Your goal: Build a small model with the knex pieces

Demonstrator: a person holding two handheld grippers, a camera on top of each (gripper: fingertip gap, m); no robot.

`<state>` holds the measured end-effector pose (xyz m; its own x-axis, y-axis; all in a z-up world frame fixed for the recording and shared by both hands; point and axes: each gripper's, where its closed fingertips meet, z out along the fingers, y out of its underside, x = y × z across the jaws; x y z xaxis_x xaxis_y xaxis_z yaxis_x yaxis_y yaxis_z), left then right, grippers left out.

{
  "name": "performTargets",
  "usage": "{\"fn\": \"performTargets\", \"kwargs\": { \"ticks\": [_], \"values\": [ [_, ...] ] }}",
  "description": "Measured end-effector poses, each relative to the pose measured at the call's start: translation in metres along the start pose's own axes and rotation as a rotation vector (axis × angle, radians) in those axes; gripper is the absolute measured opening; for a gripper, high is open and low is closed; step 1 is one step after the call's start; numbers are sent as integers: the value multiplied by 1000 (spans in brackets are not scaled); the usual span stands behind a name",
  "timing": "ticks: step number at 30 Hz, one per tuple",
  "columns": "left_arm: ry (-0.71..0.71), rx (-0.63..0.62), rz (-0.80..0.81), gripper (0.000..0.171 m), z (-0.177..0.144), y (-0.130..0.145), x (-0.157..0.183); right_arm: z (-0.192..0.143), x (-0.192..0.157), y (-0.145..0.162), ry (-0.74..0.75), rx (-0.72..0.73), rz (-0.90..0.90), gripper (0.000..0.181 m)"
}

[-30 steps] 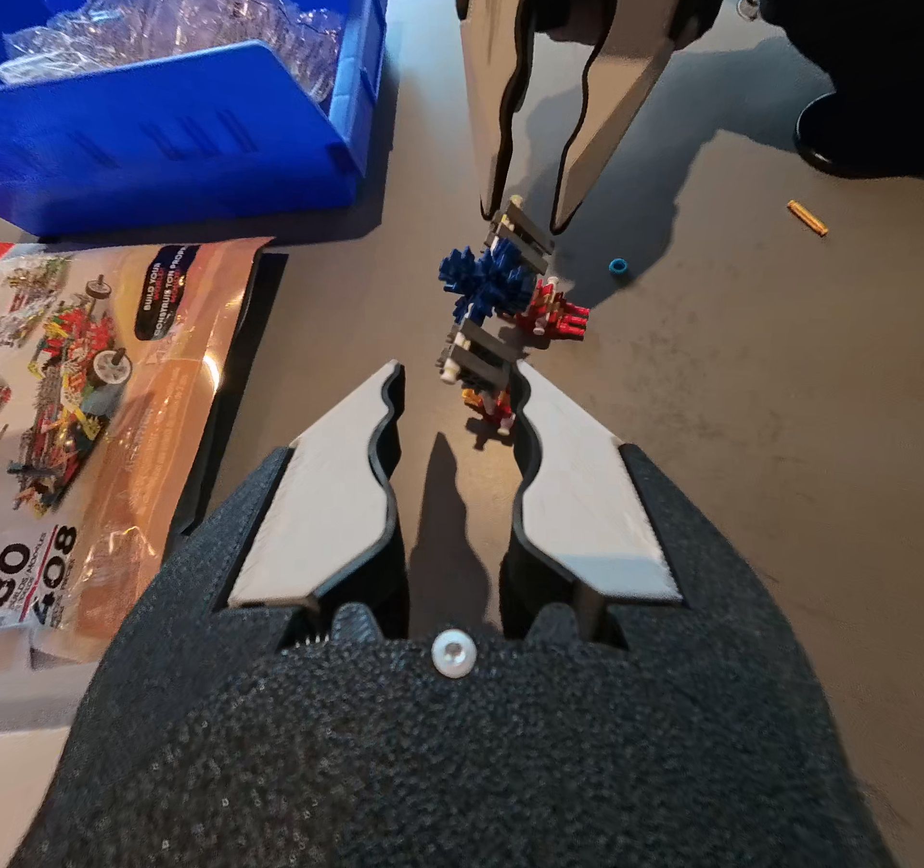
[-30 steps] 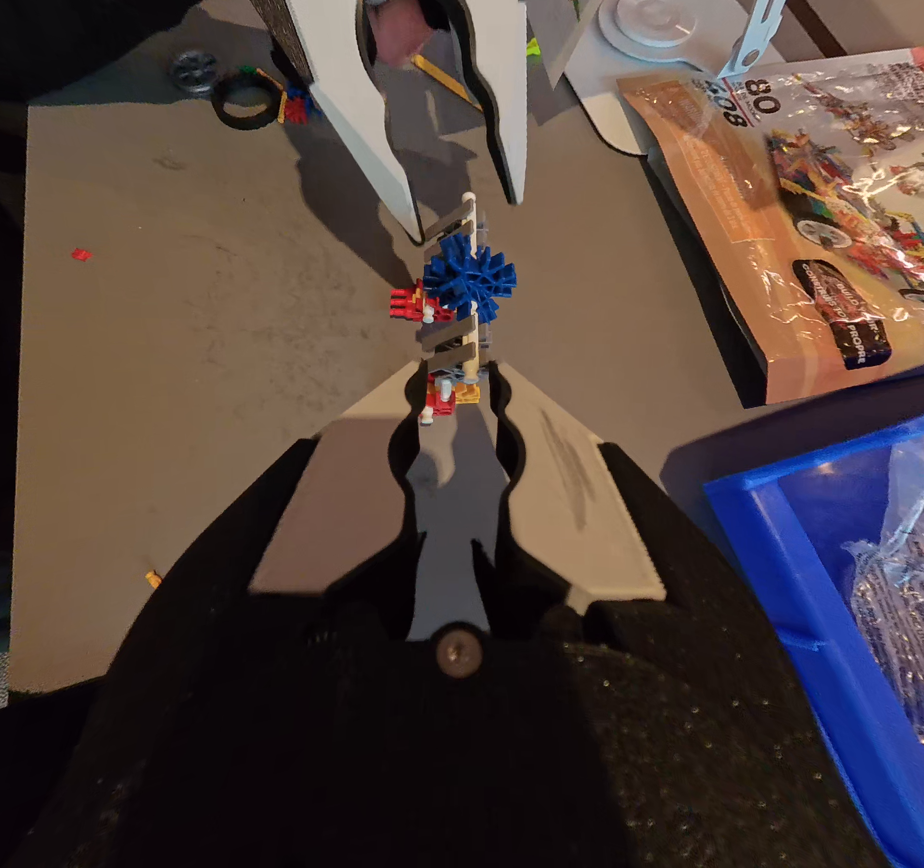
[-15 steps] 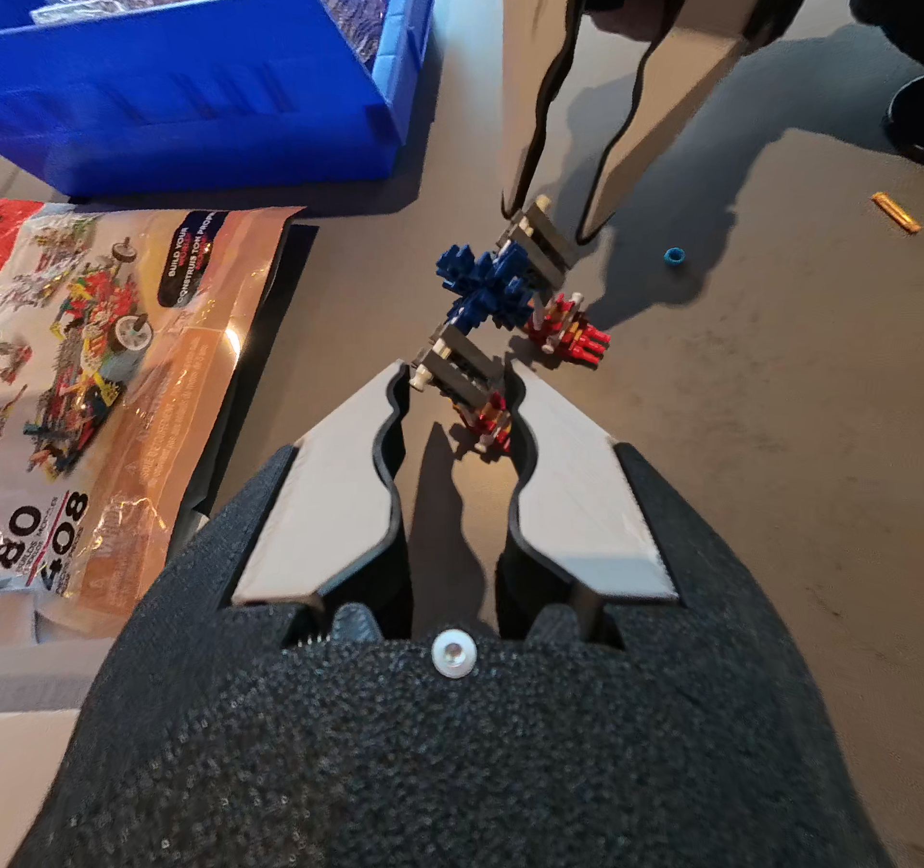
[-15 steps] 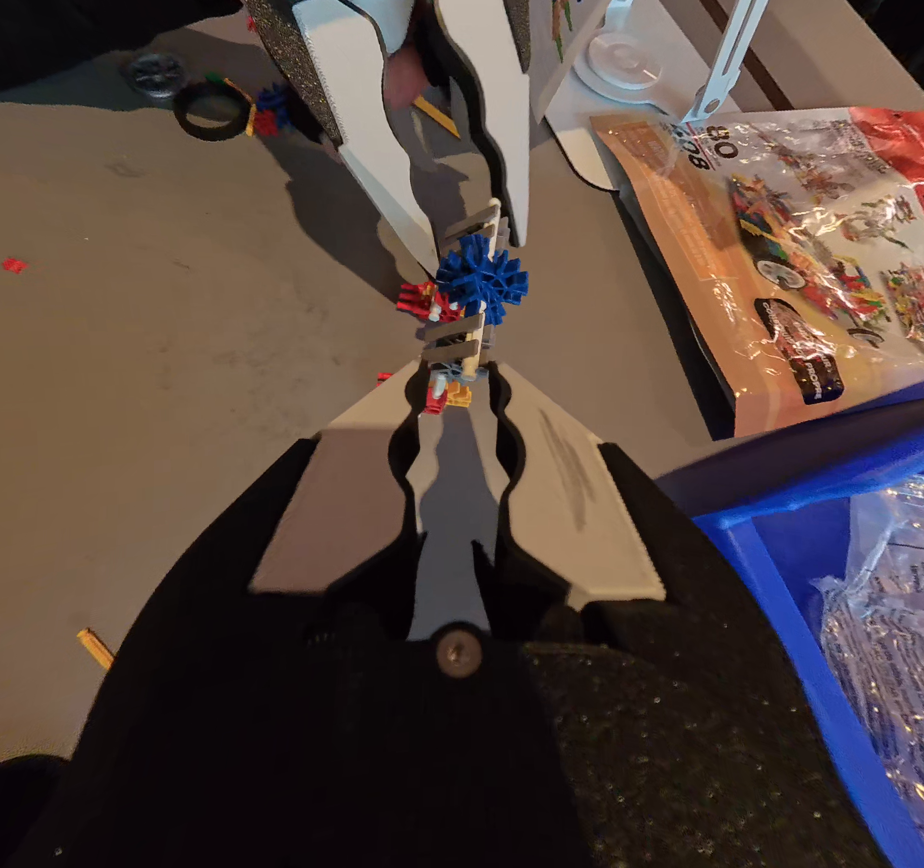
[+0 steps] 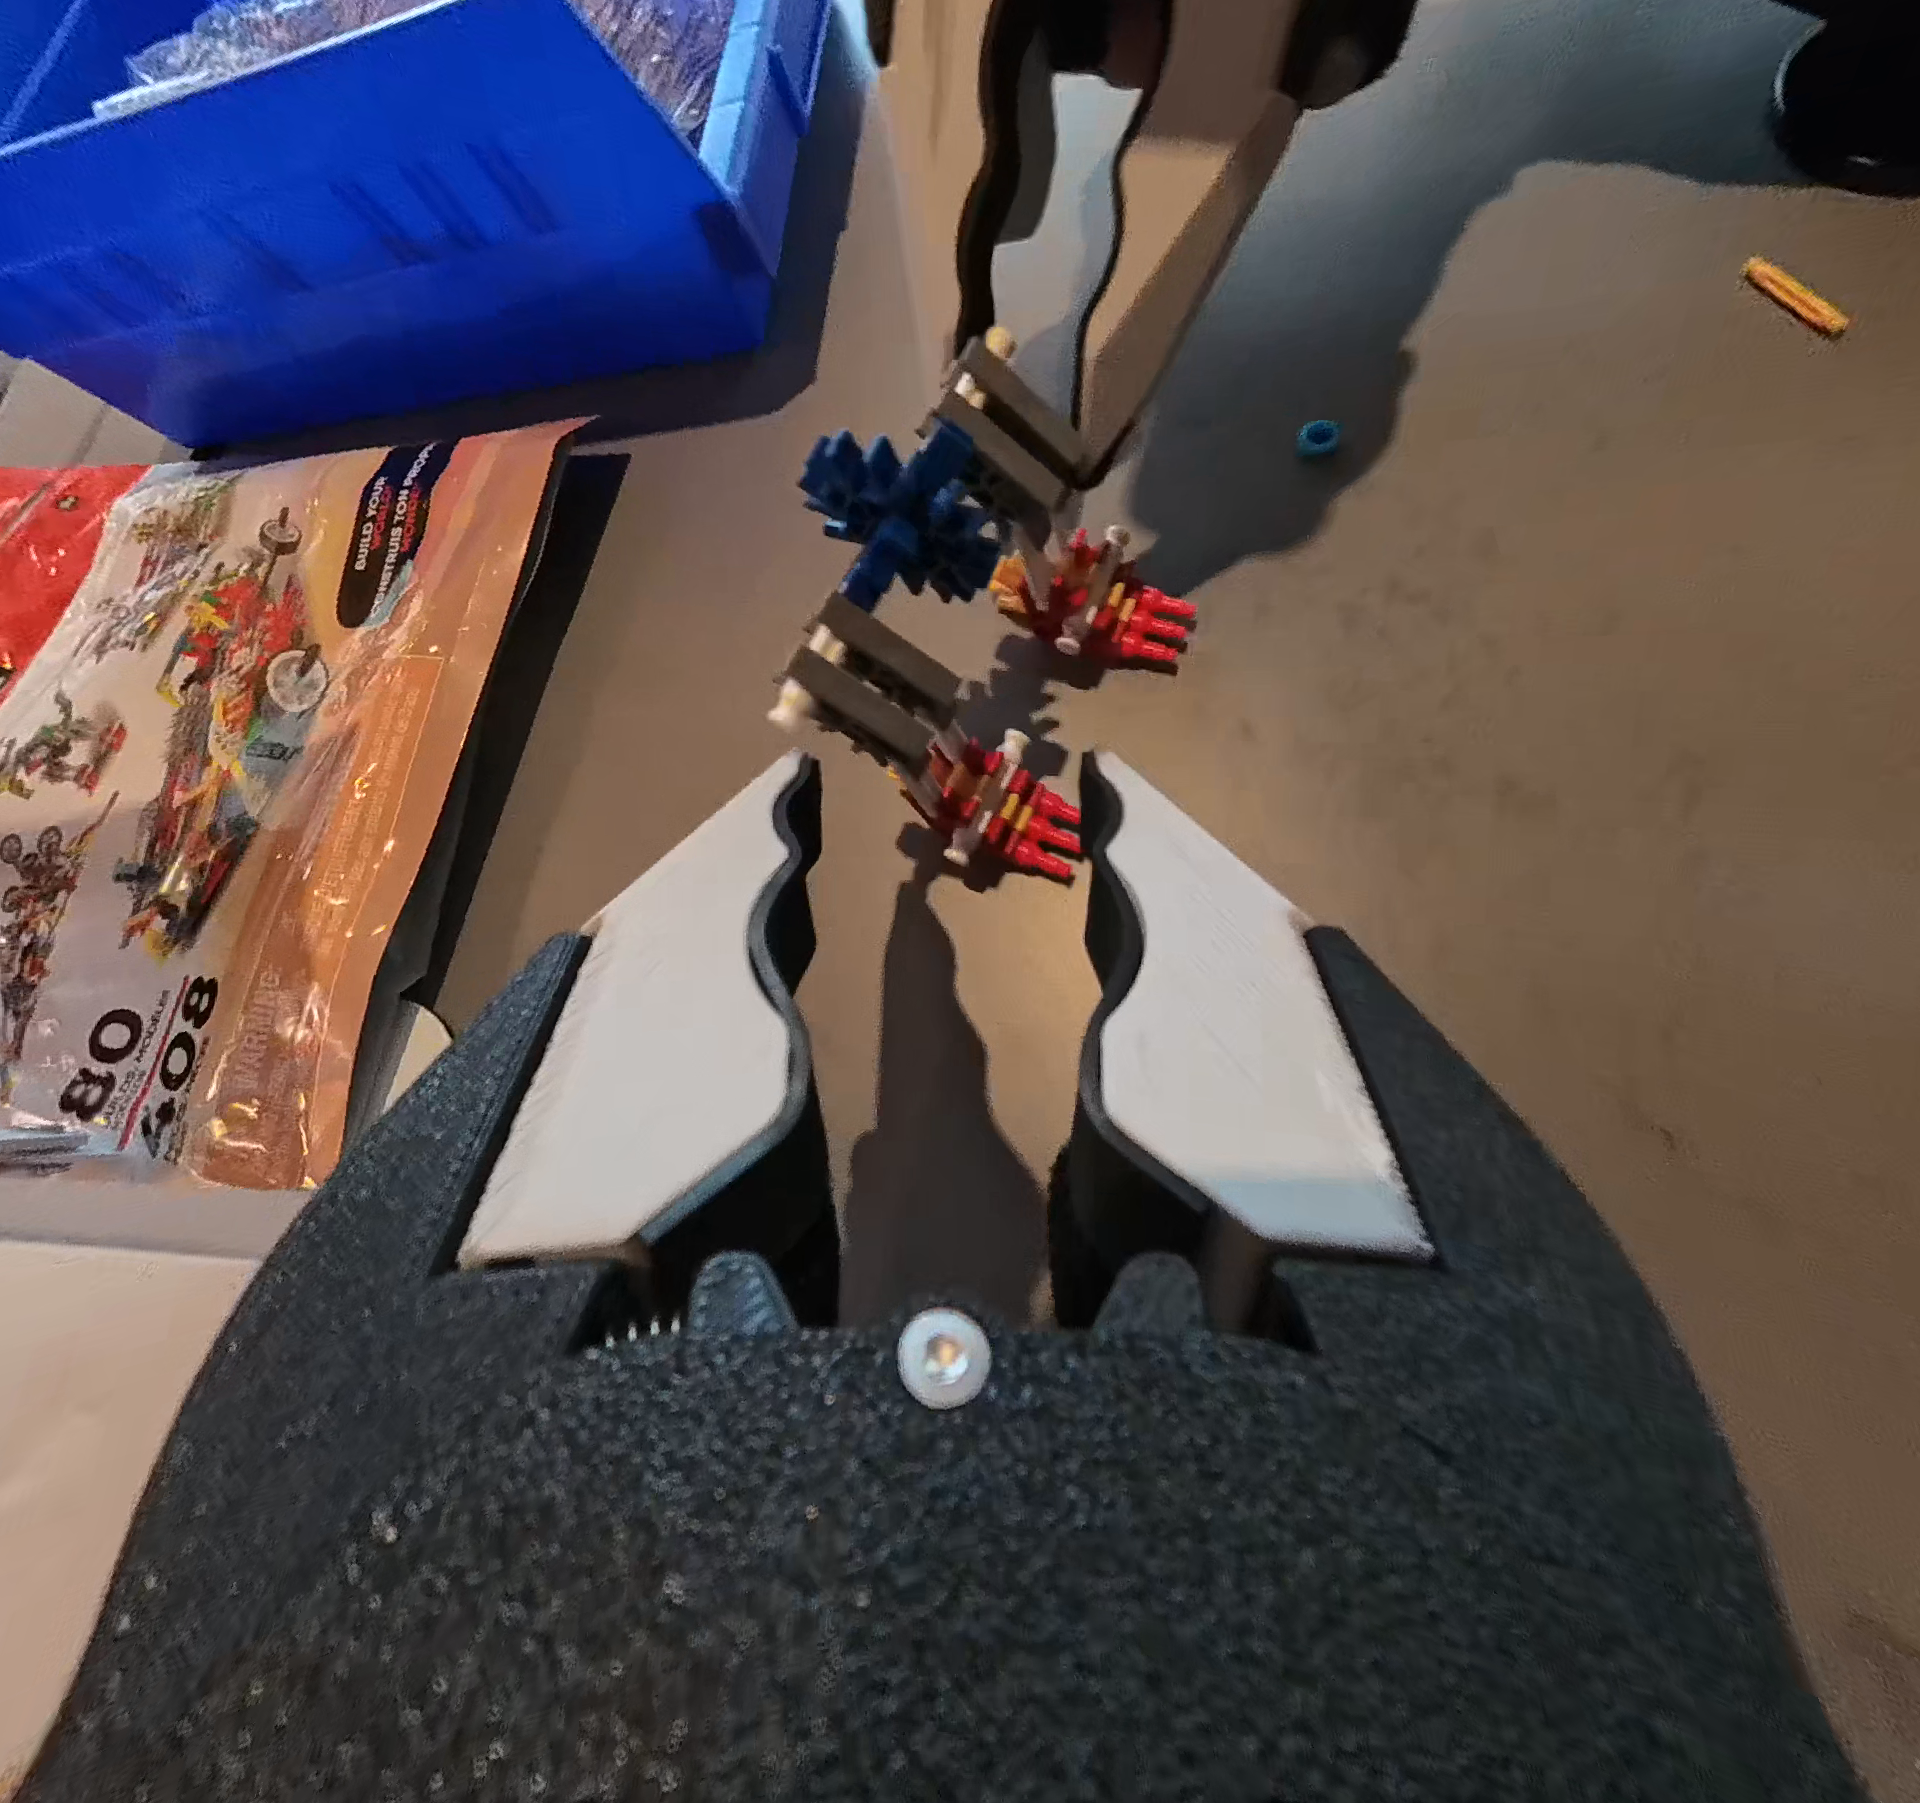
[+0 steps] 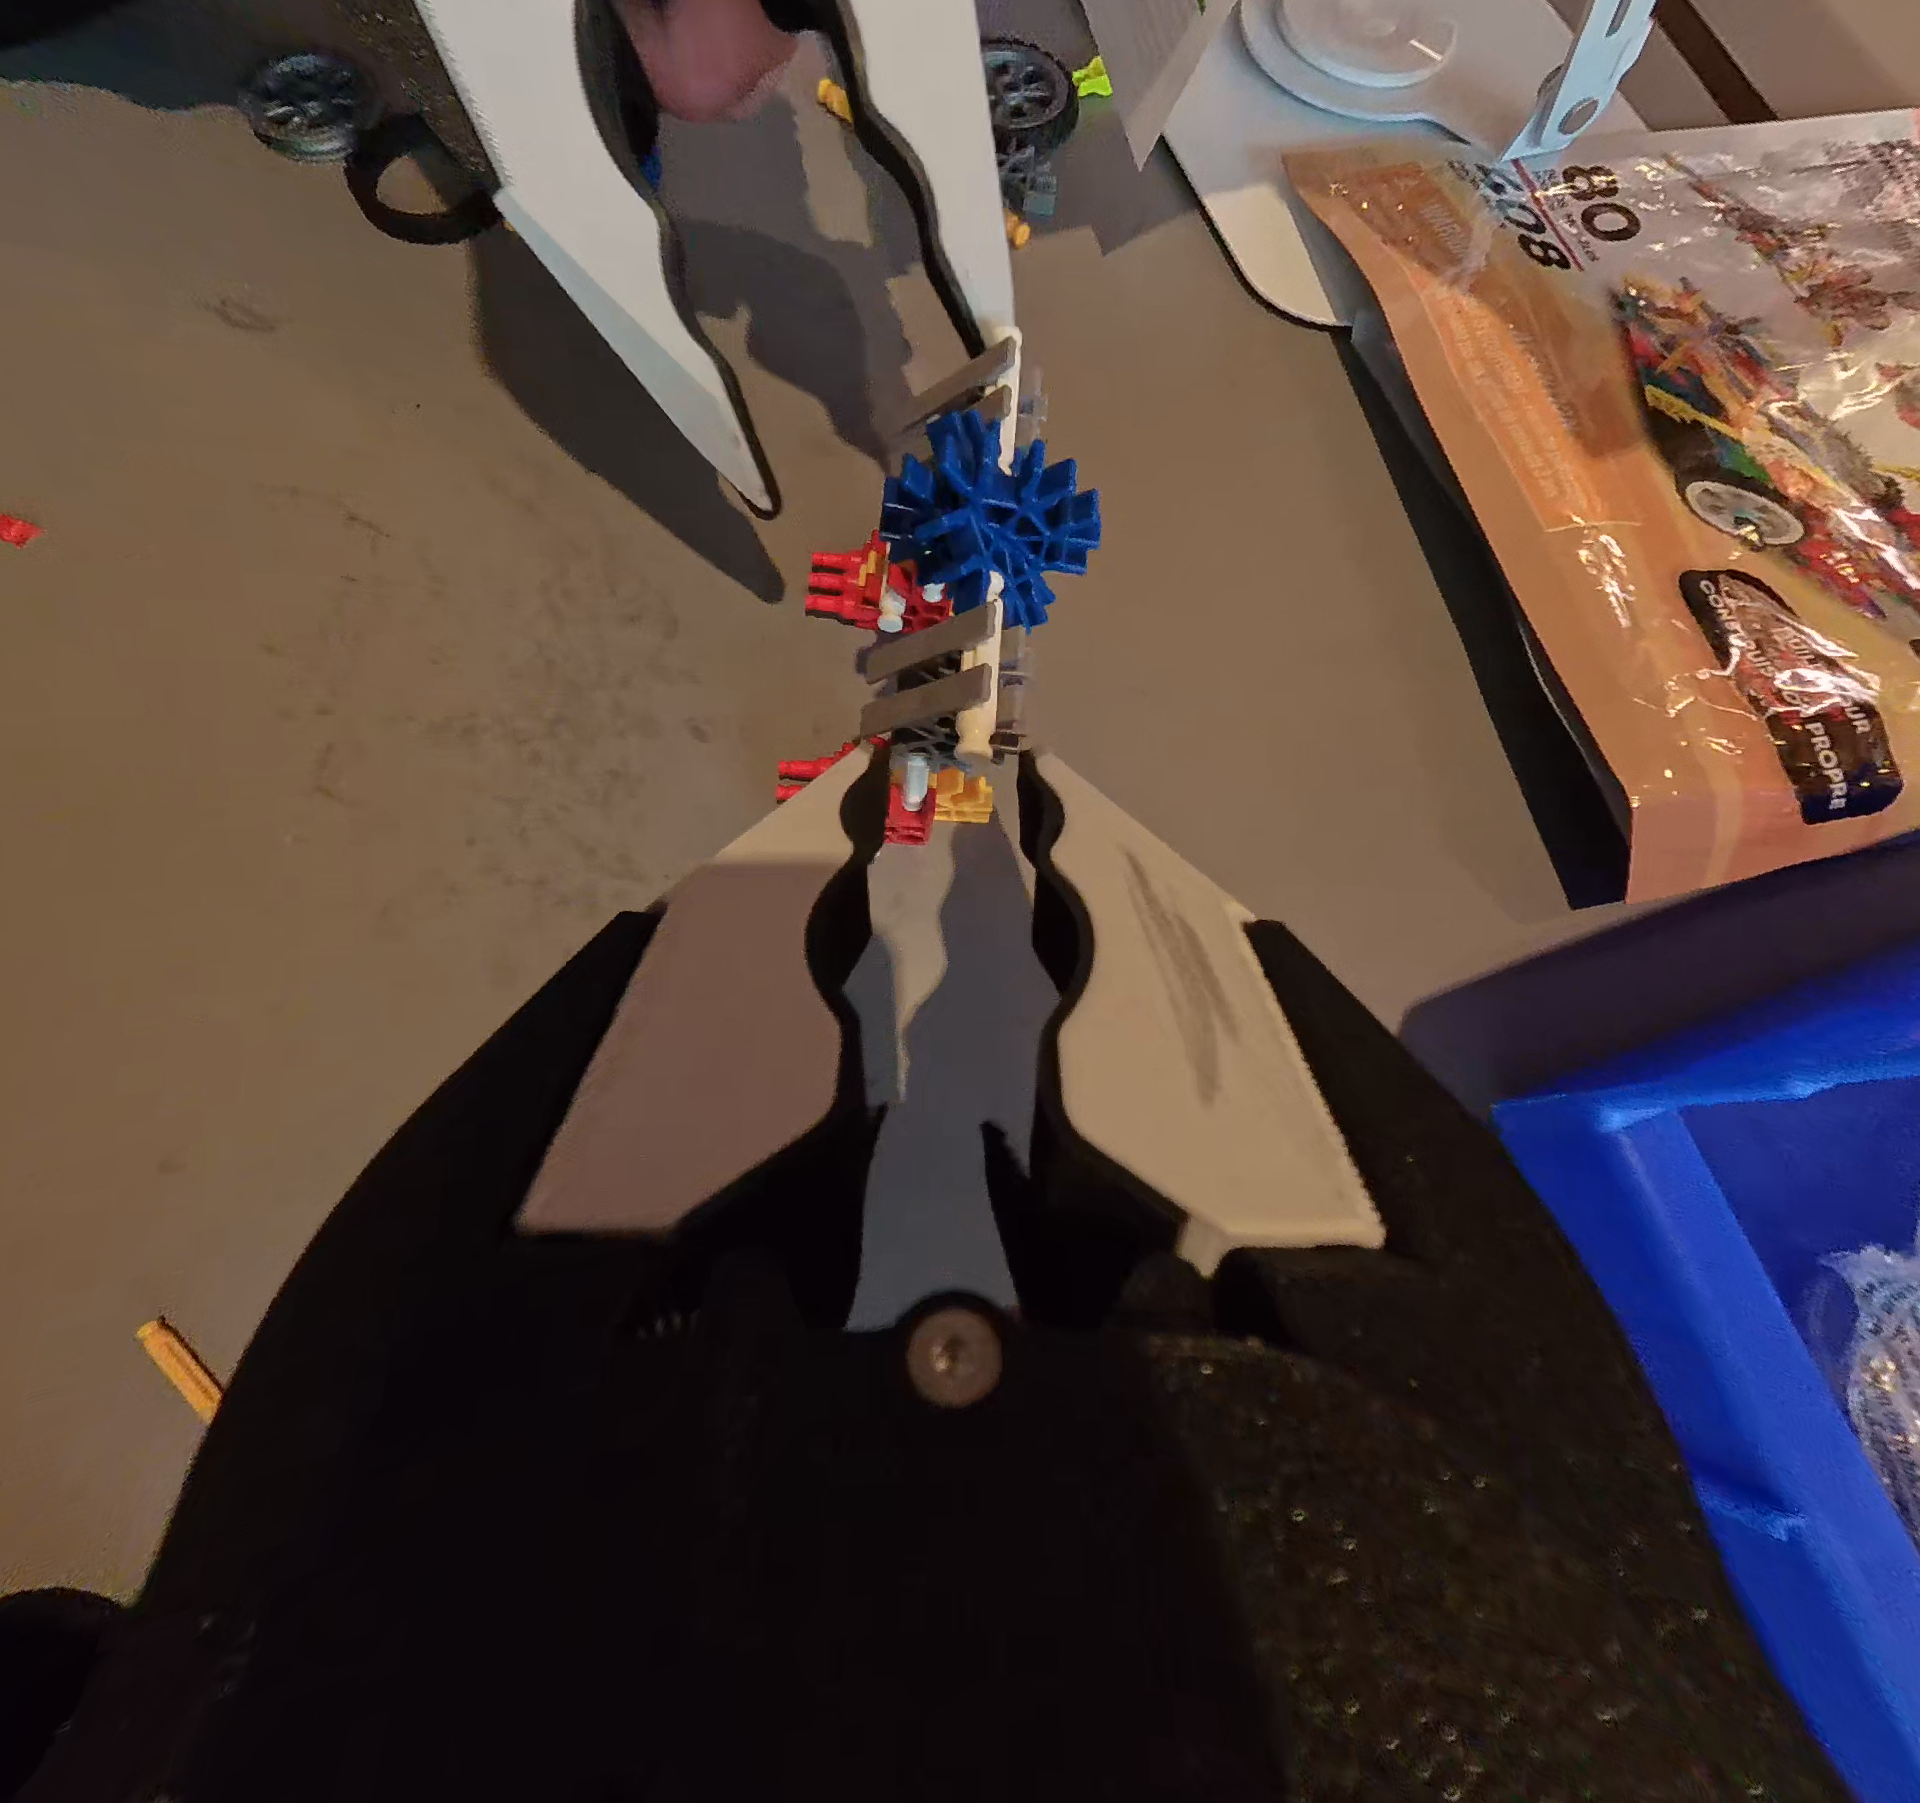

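A small toy assembly (image 5: 914,527) lies between my two grippers over the brown table (image 5: 1507,818). It has a blue snowflake connector (image 6: 992,522), grey slats on a white rod, and red and yellow connectors. My right gripper (image 6: 940,777) is shut on the near end of the assembly in its own view. It reaches in from the top of the left wrist view (image 5: 1029,413). My left gripper (image 5: 945,777) is open, and its fingers flank the other end's red connector (image 5: 1003,808) without pinching it. In the right wrist view, the left gripper (image 6: 878,413) has one fingertip beside the rod's end.
A blue bin (image 5: 364,215) of clear plastic bags and a printed parts bag (image 5: 260,766) lie on one side, also in the right wrist view (image 6: 1610,506). Loose bits lie about: a yellow rod (image 5: 1794,295), a blue ring (image 5: 1320,437), wheels (image 6: 301,106) and a white stand (image 6: 1351,28). Some 7 centimeters of space lies between my two pairs of fingers. The right tips stand about 15 centimeters off the yellow rod (image 5: 1794,295). It turns up in the right wrist view (image 6: 195,1363) as well.
My left gripper has opened wider and let go of its end. The assembly, held by the right gripper, has swung so it lies more slanted in the left wrist view.
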<state>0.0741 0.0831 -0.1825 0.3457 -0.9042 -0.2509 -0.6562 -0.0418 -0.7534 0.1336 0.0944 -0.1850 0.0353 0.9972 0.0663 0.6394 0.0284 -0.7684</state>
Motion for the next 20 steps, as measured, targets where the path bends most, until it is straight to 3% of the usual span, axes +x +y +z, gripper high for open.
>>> {"fn": "performTargets", "kwargs": {
  "ticks": [4, 10, 20],
  "values": [
    [3, 29, 36, 49, -7, 8, 7, 4, -1, 3, -13, -11, 5, 25],
    [19, -22, 105, 50, -17, 43, 18, 10, -1, 9, -24, -29, 19, 26],
    [-18, 14, 107, 50, -26, 46, 10, 15, -1, 10, -25, -35, 11, 26]
  ]
}}
